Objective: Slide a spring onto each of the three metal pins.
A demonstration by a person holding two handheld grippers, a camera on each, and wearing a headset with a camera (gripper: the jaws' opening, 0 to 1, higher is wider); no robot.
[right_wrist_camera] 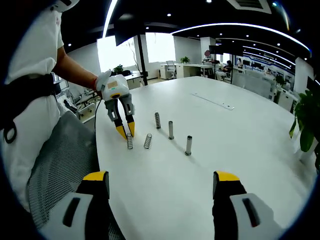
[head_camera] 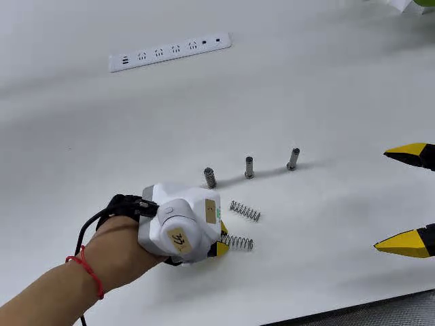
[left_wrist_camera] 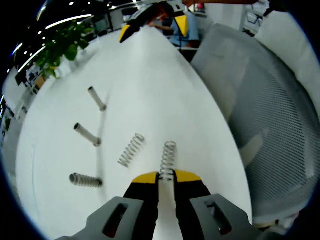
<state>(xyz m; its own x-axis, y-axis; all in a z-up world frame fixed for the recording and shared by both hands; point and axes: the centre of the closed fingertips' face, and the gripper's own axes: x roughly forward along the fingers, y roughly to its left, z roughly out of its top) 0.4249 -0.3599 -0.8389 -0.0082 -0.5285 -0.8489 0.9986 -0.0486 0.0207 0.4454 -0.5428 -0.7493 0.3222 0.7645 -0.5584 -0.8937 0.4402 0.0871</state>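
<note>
Three metal pins stand in a row on the white table (head_camera: 326,81). The left pin (head_camera: 210,178) wears a spring; the middle pin (head_camera: 249,167) and right pin (head_camera: 293,159) are bare. One loose spring (head_camera: 245,210) lies in front of them. My left gripper (head_camera: 221,238) is shut on the end of a second spring (head_camera: 237,241), which lies on the table; in the left gripper view its coils (left_wrist_camera: 168,154) run out from between the yellow tips. My right gripper (right_wrist_camera: 161,177) hangs open off to the right, well away from the pins (right_wrist_camera: 170,130).
A white power strip (head_camera: 170,51) lies at the far side of the table. The table's front edge (head_camera: 353,305) runs close to my right gripper. A grey mesh chair (left_wrist_camera: 260,100) stands beside the table.
</note>
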